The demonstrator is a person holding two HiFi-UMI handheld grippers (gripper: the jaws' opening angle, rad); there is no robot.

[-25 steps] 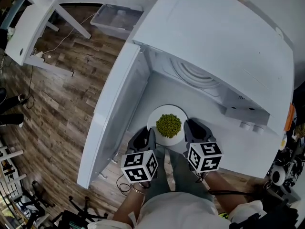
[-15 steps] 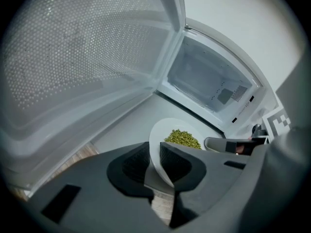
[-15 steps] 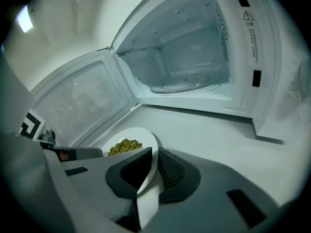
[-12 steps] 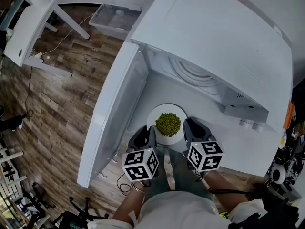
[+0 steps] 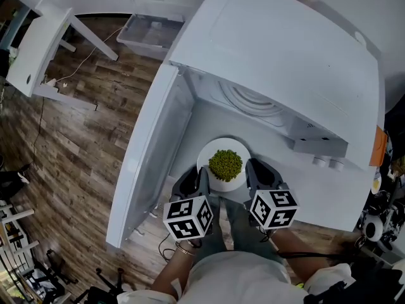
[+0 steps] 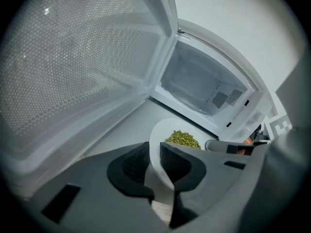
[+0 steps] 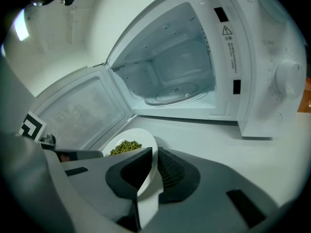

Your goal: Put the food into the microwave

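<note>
A white plate [image 5: 214,155] holding a mound of green peas [image 5: 225,164] hangs over the white counter in front of the open white microwave [image 5: 278,56]. My left gripper [image 5: 201,181] is shut on the plate's left rim and my right gripper [image 5: 251,177] is shut on its right rim. In the left gripper view the plate [image 6: 160,136] runs between the dark jaws, peas [image 6: 182,139] beyond. The right gripper view shows the plate [image 7: 139,139], the peas [image 7: 125,146] and the microwave's cavity with its glass turntable [image 7: 177,92]. The microwave door [image 5: 147,153] stands swung open at the left.
The open door walls off the left side of the counter [image 5: 209,122]. Control knobs [image 7: 287,80] sit on the microwave's right panel. Wood floor [image 5: 76,138] lies at the left with a white table [image 5: 38,43] and a clear bin [image 5: 149,31].
The plate and both grippers have edged slightly forward toward the microwave opening; both grips are unchanged.
</note>
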